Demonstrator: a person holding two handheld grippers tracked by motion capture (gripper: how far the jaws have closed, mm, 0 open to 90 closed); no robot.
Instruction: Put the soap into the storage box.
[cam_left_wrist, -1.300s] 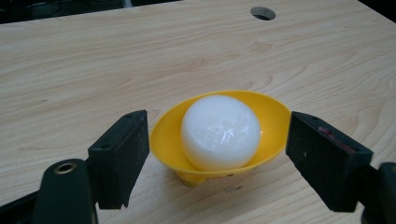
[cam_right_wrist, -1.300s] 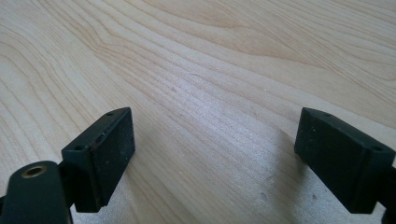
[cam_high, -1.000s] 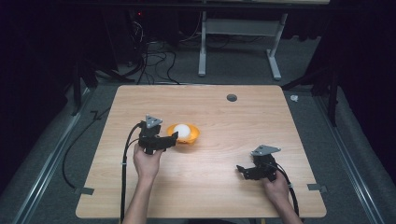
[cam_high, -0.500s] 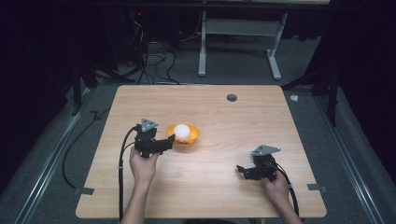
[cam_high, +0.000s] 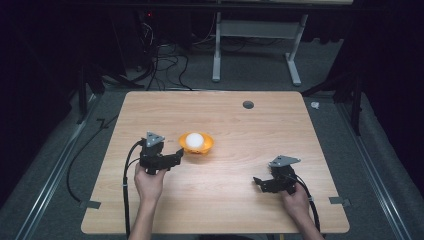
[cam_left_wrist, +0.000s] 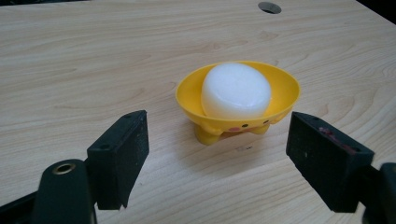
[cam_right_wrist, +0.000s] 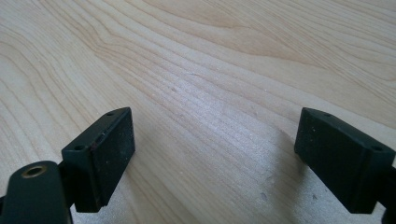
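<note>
Left hand-held gripper (cam_high: 176, 157) held low over the wooden bench (cam_high: 150, 110), left of centre, jaws spread wide and empty, aimed at the yellow bowl (cam_high: 196, 144). Seen in the left gripper view: bowl (cam_left_wrist: 238, 100) just beyond the jaw tips, apart from both, standing upright on small feet with a pink-and-dark printed face, perhaps a duck. Inside the bowl, a white rounded block (cam_left_wrist: 236, 90), possibly soap, rising above the rim. Far beyond, near the bench's far edge, a dark round hole (cam_high: 248, 104). Right hand-held gripper (cam_high: 258, 182) at the near right, well apart from the bowl, jaws likewise wide apart over bare wood, gripping nothing.
</note>
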